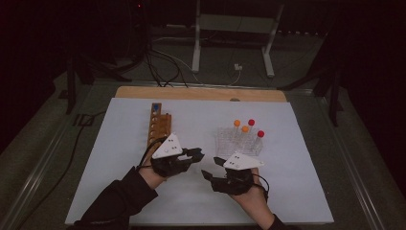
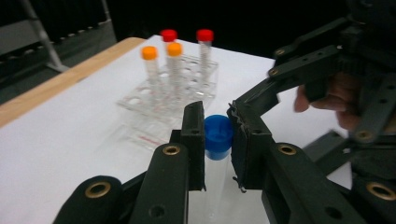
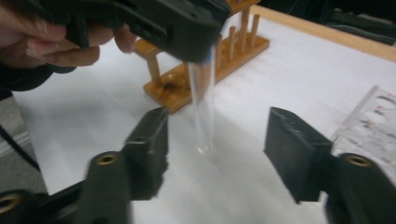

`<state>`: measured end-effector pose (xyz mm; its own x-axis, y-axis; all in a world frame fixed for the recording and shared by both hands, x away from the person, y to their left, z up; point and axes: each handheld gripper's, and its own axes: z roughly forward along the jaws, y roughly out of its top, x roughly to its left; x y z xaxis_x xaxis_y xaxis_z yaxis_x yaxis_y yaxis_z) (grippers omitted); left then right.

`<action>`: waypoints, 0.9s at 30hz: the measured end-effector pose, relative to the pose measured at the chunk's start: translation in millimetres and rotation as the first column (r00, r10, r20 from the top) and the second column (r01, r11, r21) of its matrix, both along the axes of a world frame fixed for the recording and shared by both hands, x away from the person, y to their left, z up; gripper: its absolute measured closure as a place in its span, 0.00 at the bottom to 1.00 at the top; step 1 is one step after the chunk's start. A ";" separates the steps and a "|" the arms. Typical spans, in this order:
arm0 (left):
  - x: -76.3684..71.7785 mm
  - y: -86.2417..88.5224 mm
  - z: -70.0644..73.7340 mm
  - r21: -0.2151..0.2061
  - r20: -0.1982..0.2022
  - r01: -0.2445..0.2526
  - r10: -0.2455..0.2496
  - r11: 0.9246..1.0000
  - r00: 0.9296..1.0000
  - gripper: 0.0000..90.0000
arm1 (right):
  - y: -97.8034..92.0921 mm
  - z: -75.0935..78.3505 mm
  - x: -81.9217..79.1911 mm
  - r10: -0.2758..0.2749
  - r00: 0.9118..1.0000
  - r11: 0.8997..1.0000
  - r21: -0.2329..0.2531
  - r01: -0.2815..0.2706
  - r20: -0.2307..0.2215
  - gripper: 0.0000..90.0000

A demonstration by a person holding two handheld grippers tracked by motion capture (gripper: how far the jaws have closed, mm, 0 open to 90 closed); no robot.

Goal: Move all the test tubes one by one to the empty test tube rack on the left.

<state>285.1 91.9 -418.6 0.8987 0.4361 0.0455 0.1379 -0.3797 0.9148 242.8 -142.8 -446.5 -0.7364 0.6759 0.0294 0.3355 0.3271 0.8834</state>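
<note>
Overhead, the left gripper (image 2: pixel 217 140) fingers pinch a blue-capped tube (image 2: pixel 218 136); the right gripper (image 3: pixel 215 149) fingers flank it, spread.

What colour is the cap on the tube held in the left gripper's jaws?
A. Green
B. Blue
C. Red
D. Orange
B: in the left gripper view, the left gripper has its jaws shut on a clear tube topped by a blue cap.

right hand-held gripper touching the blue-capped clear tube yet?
Apart. In the right gripper view the right hand-held gripper stands open, white table showing on both sides of the blue-capped clear plastic tube, held by the left hand-held gripper.
</note>
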 end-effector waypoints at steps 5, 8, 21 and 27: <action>7.8 12.2 9.1 0.004 0.009 -0.036 0.036 0.999 0.999 0.86 | -2.7 1.9 0.2 0.021 1.000 1.000 0.017 -0.021 0.007 0.27; 13.0 19.9 14.8 0.003 0.017 -0.061 0.061 0.998 0.998 0.86 | -2.7 1.5 -0.3 0.039 0.999 0.999 0.018 -0.040 0.012 0.21; 33.2 44.2 36.4 -0.006 0.066 -0.150 0.150 0.989 0.987 0.86 | -12.2 3.2 5.1 0.064 0.998 0.993 0.104 -0.063 -0.006 0.01; 43.8 55.1 44.6 -0.009 0.073 -0.188 0.188 0.982 0.979 0.86 | -12.8 4.4 4.3 0.047 0.999 0.995 0.088 -0.047 0.010 0.00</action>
